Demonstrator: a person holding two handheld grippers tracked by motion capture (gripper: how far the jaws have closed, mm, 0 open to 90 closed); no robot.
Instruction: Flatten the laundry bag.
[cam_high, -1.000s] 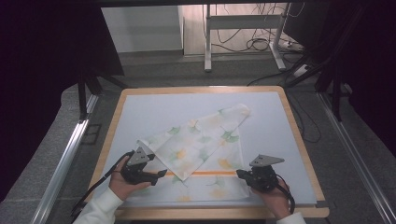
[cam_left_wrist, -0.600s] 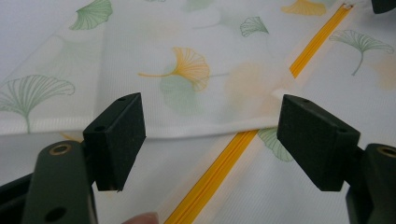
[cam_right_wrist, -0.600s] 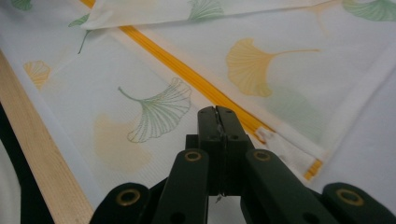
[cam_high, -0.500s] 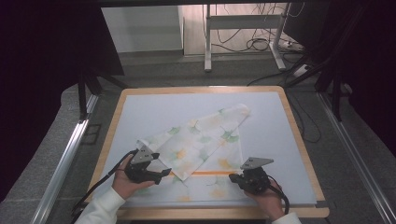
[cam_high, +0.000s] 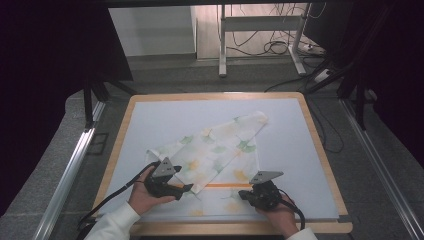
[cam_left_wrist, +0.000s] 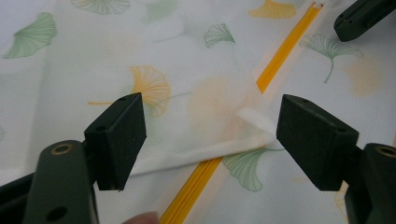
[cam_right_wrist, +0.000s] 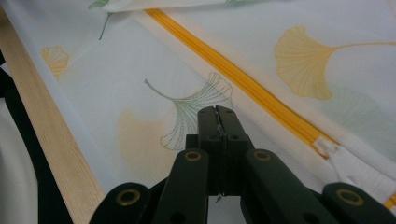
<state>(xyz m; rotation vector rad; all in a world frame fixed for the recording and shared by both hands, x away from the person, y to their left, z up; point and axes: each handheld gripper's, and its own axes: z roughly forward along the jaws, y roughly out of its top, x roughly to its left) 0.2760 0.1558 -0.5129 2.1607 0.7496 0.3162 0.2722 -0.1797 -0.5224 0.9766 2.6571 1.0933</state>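
Left claw (cam_left_wrist: 210, 140) spread wide, jaws either side of a folded corner of the cloth cover (cam_left_wrist: 187, 60), not pressing on it as far as I see. From the high view I have this claw (cam_high: 186, 188) at the near left of the desk (cam_high: 320, 150), on the cover's near edge. Right claw (cam_right_wrist: 218, 122) pressed together; whether any fabric sits between its jaws I cannot tell. It rests low over the fabric just beside the orange zipper (cam_right_wrist: 243, 79). White zipper pull (cam_right_wrist: 327, 148) lies off its right. Cover (cam_high: 220, 150) is white with green and orange ginkgo leaves, folded diagonally across mid-desk, far corner pointing away right. Wooden rim (cam_right_wrist: 51, 135) nearby.
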